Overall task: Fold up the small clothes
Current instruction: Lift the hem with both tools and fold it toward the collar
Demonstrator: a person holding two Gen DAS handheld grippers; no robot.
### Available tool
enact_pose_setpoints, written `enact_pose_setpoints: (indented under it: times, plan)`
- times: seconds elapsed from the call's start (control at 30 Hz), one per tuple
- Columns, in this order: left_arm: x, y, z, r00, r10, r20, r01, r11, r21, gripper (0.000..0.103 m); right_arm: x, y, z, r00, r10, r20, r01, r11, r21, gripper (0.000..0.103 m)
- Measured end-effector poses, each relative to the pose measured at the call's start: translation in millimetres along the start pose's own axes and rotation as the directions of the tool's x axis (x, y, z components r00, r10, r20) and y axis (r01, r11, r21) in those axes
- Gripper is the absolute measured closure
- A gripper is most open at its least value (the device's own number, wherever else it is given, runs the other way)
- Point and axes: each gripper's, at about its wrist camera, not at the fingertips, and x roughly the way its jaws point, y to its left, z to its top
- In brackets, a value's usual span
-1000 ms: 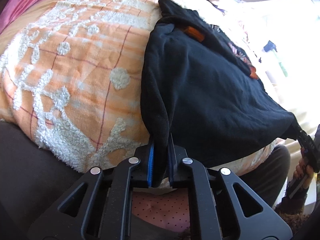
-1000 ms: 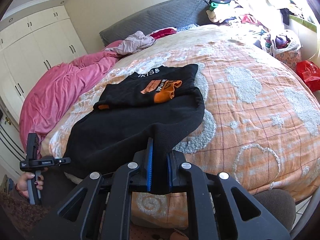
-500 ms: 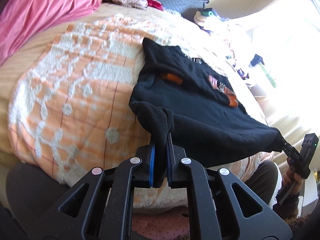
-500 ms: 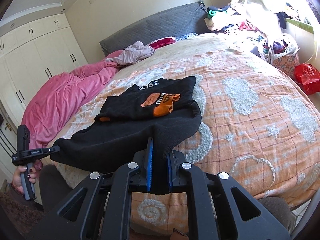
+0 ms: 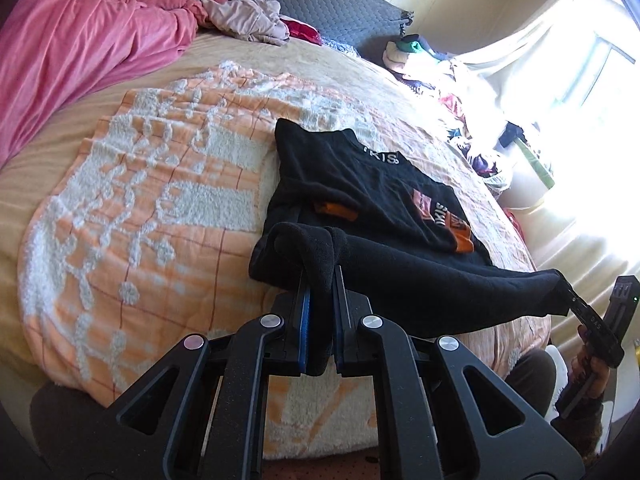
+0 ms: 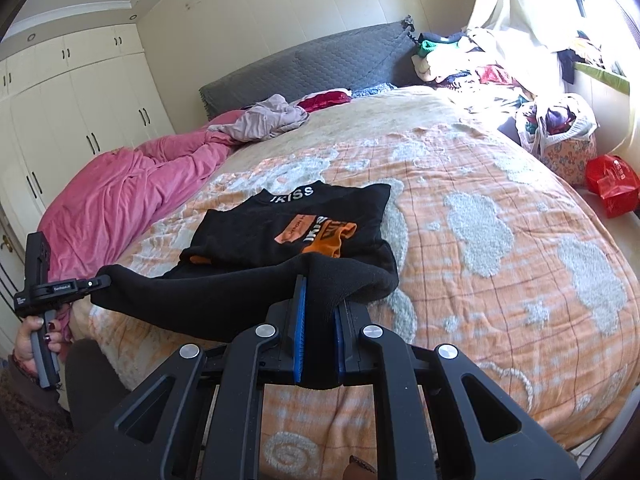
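- Your left gripper [image 5: 320, 276] is clamping tight on a bunched corner of the black sweater's [image 5: 372, 196] lower hem, jaws nearly together with fabric pinched between the blue pads [image 5: 305, 320].
- Your right gripper [image 6: 320, 286] is pinching the hem's other corner the same way, jaws nearly closed on thick fabric.
- The hem is hanging stretched between both grippers, off the near edge of the bed.
- The sweater's upper part is lying flat on the orange-and-white bedspread [image 6: 500, 240], collar lettering facing up, orange cuffs [image 6: 328, 242] folded over the chest print.
- A pink blanket [image 6: 132, 196] is lying bunched along the bed's far left side.
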Motion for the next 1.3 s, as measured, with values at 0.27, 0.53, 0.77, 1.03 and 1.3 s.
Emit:
enact_pose_setpoints:
  times: [0.27, 0.53, 0.77, 1.03, 1.3]
  plan:
    - [12, 0, 22, 1.000, -0.005, 0.025, 0.005, 1.000, 0.006, 0.100, 19, 4, 22, 0.999, -0.041, 0.016, 0.042, 0.998, -0.046, 0.093]
    - [21, -3, 44, 0.998, -0.010, 0.057, 0.009, 1.000, 0.022, 0.100, 37, -1, 40, 0.997, -0.065, 0.045, 0.067, 0.997, -0.034, 0.093]
    - [34, -6, 64, 0.997, -0.017, 0.074, 0.015, 1.000, 0.027, 0.100, 52, -6, 52, 0.995, -0.085, 0.048, 0.086, 0.996, -0.022, 0.093]
    - [46, -7, 81, 0.995, 0.009, 0.096, -0.012, 0.999, 0.033, 0.100, 76, -13, 66, 0.994, -0.103, 0.036, 0.104, 0.994, -0.026, 0.093]
    - [66, -10, 98, 0.993, 0.052, 0.102, -0.057, 0.997, 0.051, 0.100, 111, -20, 85, 0.990, -0.138, 0.010, 0.138, 0.989, -0.044, 0.093]
